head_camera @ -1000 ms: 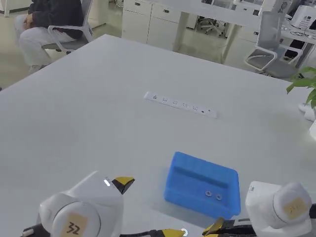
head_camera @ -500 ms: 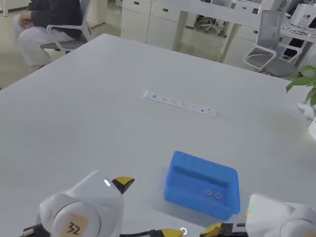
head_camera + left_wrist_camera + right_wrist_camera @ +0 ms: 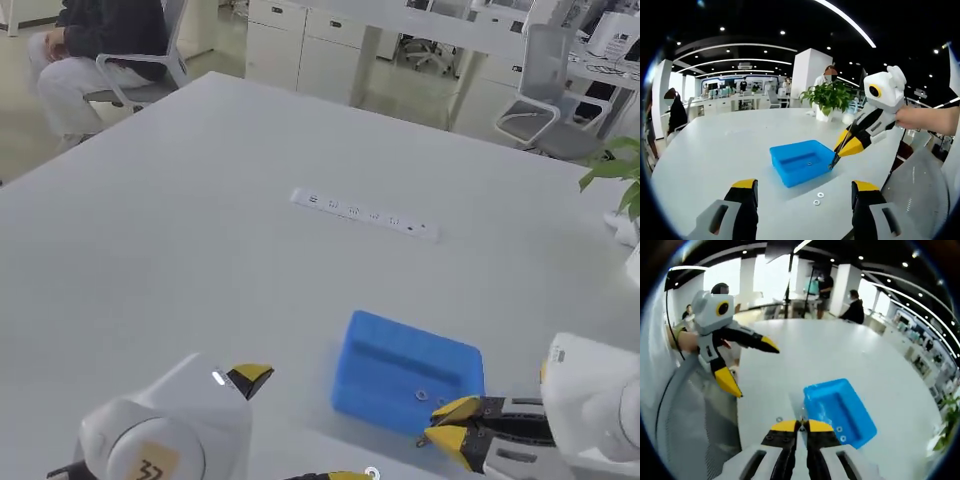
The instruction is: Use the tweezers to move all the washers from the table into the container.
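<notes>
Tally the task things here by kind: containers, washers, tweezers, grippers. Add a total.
Container: 1
Washers: 4, two inside it, two outside
Tweezers: 1
Grippers: 2, left gripper and right gripper
Total: 8

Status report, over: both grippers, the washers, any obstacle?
Left gripper open, empty. Right gripper shut on tweezers, tips at container rim. Two washers on table beside it, others inside. No obstacle seen.
</notes>
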`<state>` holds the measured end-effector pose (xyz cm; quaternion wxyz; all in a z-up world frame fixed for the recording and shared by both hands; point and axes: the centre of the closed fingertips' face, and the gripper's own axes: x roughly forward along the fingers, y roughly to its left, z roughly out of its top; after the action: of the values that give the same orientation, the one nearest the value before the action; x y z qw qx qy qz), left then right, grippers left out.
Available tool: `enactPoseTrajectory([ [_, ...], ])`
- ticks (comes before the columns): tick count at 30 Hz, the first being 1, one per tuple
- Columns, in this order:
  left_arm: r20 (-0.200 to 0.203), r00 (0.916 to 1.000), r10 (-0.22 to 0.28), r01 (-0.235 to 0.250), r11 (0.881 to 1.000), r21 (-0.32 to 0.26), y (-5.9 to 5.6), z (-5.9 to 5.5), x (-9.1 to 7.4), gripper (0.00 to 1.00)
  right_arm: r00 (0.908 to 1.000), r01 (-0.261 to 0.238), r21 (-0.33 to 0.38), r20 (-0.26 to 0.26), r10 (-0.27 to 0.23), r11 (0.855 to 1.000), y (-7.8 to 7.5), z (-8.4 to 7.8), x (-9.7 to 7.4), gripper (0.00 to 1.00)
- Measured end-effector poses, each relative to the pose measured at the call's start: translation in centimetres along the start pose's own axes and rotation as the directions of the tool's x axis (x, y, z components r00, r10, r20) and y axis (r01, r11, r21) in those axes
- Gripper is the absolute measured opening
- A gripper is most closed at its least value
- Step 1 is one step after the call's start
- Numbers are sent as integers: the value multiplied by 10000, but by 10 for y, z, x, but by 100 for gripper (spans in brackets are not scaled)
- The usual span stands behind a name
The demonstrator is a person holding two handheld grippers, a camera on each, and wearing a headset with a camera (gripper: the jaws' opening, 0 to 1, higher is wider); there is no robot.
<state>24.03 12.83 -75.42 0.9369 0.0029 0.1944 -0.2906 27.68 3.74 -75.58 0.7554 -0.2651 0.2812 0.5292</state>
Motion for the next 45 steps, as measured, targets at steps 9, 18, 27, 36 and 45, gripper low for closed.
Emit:
enactPoseTrajectory([
  [9,-24,9998,-193,193,9998,105,-4,0,1,76,9989,335,858,294,-362,9957,-38,12,10,3],
  [18,81,9997,-246,245,9996,122,-5,2,0,76,9993,275,2108,182,-321,9771,-70,9,34,3],
  [27,231,9996,-156,157,9999,-27,-2,4,-1,76,10000,-59,3186,-44,77,9479,-86,-4,57,3],
  [36,250,9997,-70,72,9999,-107,0,4,-2,75,9972,-332,3352,-518,536,9416,-82,-16,72,3],
  [45,265,9996,-42,46,9999,-149,1,4,-2,75,9959,-437,3388,-604,681,9398,-81,-18,73,3],
])
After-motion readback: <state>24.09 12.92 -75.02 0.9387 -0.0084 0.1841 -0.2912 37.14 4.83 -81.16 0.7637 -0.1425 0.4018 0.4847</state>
